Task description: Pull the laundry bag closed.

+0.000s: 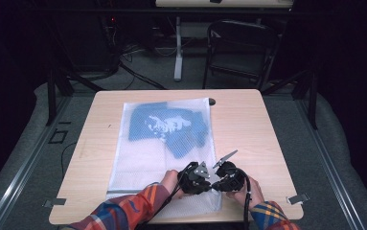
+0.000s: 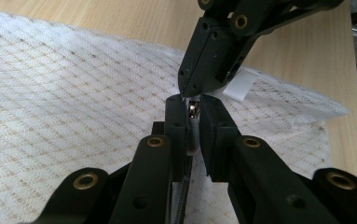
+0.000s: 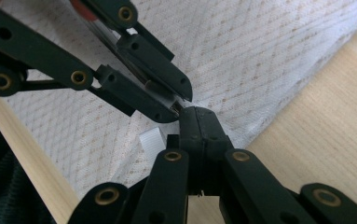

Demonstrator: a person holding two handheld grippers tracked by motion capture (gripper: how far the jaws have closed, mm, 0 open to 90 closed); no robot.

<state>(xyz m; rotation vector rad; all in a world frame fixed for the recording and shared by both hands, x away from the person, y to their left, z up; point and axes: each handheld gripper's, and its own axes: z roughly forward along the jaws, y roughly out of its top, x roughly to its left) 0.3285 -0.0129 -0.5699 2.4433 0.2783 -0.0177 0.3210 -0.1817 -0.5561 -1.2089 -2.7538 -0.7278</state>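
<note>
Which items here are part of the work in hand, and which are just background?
In use: white mesh laundry bag, its zipper pull, blue garment inside, left gripper, right gripper.
Background: wooden table, black chair, small dark object at the table's far edge.

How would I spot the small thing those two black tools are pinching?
On the pale wooden table lies a white mesh laundry bag holding blue cloth. At its near right corner, the left gripper clamps a tiny shiny metal zipper pull, the only metallic bit there.
</note>
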